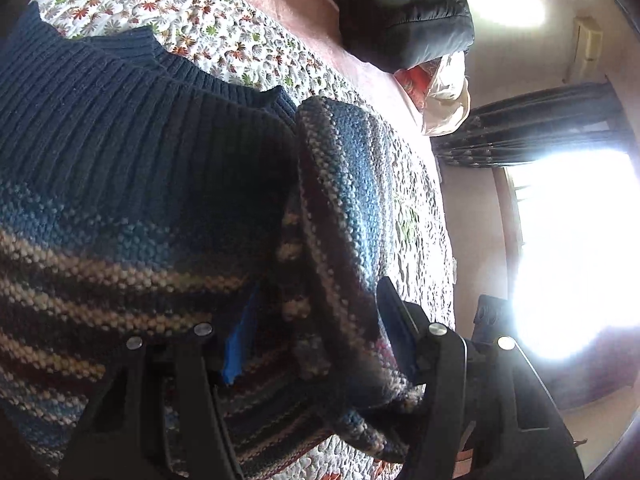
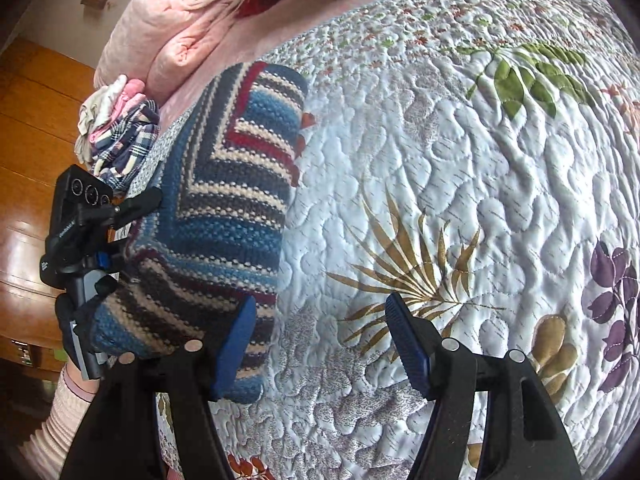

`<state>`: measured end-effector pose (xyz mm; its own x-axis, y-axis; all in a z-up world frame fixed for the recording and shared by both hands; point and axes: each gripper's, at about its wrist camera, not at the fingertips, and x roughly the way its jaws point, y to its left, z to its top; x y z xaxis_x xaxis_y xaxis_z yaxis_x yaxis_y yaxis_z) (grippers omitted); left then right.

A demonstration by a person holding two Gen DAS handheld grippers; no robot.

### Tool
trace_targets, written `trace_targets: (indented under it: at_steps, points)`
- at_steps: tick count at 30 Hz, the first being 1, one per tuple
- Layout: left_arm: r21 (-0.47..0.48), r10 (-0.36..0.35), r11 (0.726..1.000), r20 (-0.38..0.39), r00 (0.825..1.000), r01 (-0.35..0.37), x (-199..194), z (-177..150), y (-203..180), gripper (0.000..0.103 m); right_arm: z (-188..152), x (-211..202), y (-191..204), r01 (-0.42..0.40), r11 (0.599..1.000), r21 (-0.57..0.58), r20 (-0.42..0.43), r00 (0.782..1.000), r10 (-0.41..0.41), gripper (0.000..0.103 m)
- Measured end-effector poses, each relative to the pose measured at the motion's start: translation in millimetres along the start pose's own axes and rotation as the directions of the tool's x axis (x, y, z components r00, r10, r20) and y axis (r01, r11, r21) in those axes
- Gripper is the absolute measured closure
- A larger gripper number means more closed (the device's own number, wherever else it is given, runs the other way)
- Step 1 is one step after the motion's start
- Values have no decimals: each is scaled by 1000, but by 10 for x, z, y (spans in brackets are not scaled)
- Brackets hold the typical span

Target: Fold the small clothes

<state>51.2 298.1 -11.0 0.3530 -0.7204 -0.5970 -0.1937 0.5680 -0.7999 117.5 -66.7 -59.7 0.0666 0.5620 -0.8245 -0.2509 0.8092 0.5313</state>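
Almost nothing here can be read. From my right wrist view, at about nine o'clock, my left claw (image 2: 106,276) carries a black camera unit (image 2: 74,208), and there is small white lettering on its housing, along with another small white mark lower down. Both are too tiny and too blurred for me to make out any word. I can read no numbers.

A striped knit sweater (image 1: 160,208) with a navy ribbed hem fills the left. The left tongs (image 1: 316,340) straddle a fold of it. A floral quilt (image 1: 192,16) lies beyond, on the bed.
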Motion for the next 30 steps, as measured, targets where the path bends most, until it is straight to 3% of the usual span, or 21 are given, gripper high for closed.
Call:
trace_targets:
  at_steps: [2,9,11,18,30]
  points:
    - [0,-1,1000,-9,1000,1,80,28,-46,48,-17,30,-14,0,1000,7,0,1000,0,35]
    - [24,6,1000,-25,1000,-5,264,69,-146,77,-28,34,-32,16,1000,6,4,1000,-16,35]
    - [42,13,999,-4,1000,-13,262,80,-213,80,-34,32,-34,18,1000,6,5,1000,-18,35]
    - [109,-67,993,108,992,56,-57,5,-380,83,-66,-14,49,9,1000,-4,21,1000,-9,35]
    - [99,-116,991,233,965,95,-969,63,-170,84,-36,104,431,-31,998,-59,17,999,32,35]
